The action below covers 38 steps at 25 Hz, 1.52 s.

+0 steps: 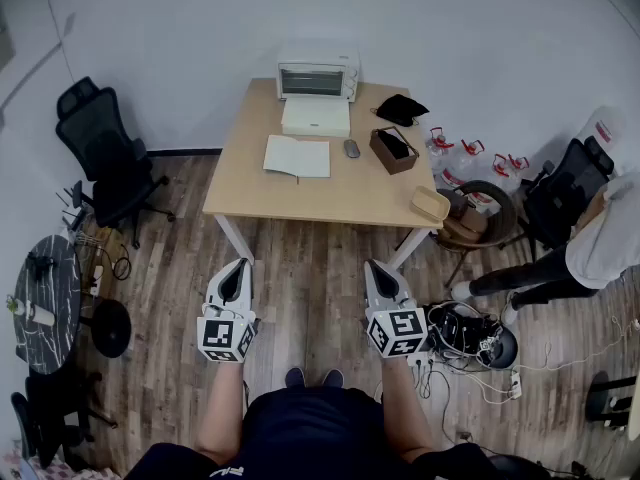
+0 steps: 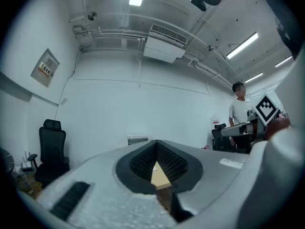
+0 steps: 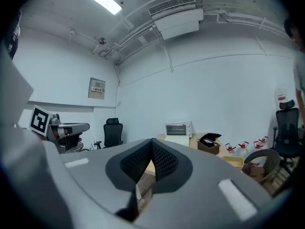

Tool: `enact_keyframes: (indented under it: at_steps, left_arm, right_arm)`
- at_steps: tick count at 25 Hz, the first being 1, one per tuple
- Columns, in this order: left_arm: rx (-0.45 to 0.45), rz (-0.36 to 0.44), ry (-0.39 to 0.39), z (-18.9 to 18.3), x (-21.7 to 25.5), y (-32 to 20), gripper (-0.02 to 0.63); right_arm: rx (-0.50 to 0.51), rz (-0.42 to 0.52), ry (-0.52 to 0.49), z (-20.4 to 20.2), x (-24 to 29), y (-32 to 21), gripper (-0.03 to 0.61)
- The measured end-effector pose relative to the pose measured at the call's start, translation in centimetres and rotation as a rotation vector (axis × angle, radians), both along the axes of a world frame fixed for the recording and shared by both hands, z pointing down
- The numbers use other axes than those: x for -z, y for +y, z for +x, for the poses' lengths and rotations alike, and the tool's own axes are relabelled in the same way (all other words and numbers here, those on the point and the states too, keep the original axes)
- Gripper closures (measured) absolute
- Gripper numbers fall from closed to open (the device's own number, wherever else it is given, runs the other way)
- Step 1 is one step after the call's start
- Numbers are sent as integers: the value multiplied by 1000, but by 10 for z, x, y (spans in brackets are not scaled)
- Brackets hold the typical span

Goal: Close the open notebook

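Observation:
The open notebook (image 1: 297, 156) lies flat with white pages up on the wooden table (image 1: 250, 193), far ahead of me. Both grippers hang over the wood floor well short of the table, pointing toward it. My left gripper (image 1: 237, 265) is shut with nothing in it; in the left gripper view its pads (image 2: 143, 161) meet at the tip. My right gripper (image 1: 378, 265) is also shut and empty, its pads (image 3: 164, 160) closed together in the right gripper view. The notebook does not show in either gripper view.
On the table stand a toaster oven (image 1: 317, 75), a white box (image 1: 316, 116), a brown box (image 1: 393, 150), a black pouch (image 1: 401, 108) and a yellow tray (image 1: 430, 204). A black office chair (image 1: 100, 153) stands left. A person (image 1: 600, 248) and cables (image 1: 465, 333) are at right.

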<state>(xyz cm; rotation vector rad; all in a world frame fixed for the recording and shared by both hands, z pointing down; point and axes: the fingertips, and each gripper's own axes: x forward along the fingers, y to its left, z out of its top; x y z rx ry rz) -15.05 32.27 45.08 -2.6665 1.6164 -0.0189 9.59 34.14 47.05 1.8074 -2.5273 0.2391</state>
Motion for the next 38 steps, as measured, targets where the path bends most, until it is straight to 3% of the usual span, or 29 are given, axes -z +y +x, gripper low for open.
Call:
enact_keyframes:
  at_steps: [10,21,28,38]
  left_arm:
    - [34,-7,-7,-2,-5,-3,618]
    - [-30,-17,-60,28,-16,1,623]
    - [42,-30,-64,32,-20,6,623]
    - [70,-41,-80,46,-28,14,623]
  right_arm:
    - [-12,5,2,13,-2,-5,566]
    - [2,0,37,28,-15,-14,570]
    - [65,13,34,27,-17,-13,574]
    - [111,17,48,33,-28,-14,581]
